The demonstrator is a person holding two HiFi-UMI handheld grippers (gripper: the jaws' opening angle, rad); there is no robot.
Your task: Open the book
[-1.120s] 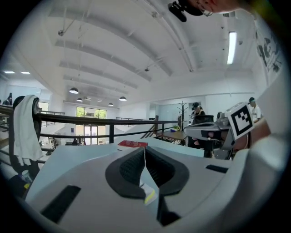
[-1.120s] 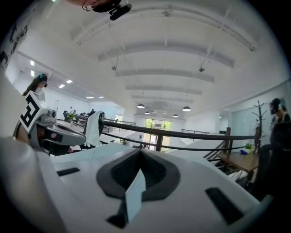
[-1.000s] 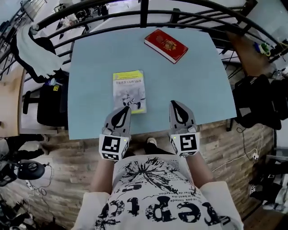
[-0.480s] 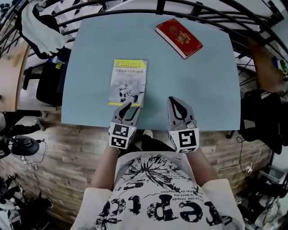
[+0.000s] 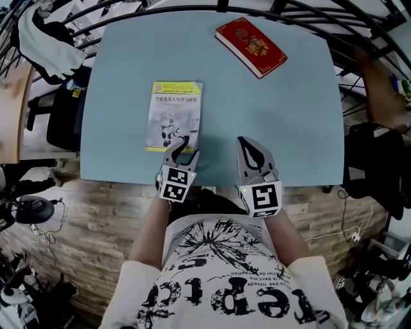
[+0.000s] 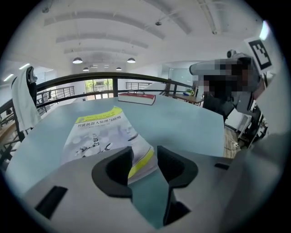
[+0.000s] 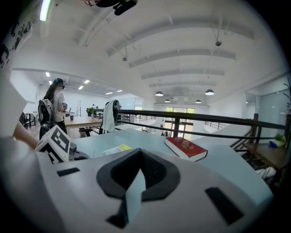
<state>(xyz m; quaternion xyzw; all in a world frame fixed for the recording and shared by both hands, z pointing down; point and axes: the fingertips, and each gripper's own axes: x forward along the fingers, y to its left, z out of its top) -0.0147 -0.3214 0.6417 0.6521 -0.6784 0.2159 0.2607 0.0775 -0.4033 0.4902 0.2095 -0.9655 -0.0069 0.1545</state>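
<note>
A thin book with a yellow and white cover (image 5: 173,115) lies shut on the light blue table (image 5: 282,109), left of the middle. My left gripper (image 5: 182,150) is at the book's near right corner, and its jaws are opening. In the left gripper view that book (image 6: 101,133) has this corner just beyond the gap of the left gripper (image 6: 144,157), and the pads do not press on it. My right gripper (image 5: 248,149) hovers over bare table to the right, shut and holding nothing. A thick red book (image 5: 250,46) lies shut at the far right.
The table's near edge (image 5: 212,184) runs just under both grippers. A dark curved railing (image 5: 192,8) rings the far side. A chair draped with a white garment (image 5: 48,42) stands at the left. A person (image 7: 53,107) stands far off in the right gripper view.
The left gripper's jaws have gone from shut to wide apart. It has dropped toward the table and come to the yellow book's near corner. The right gripper has sunk a little.
</note>
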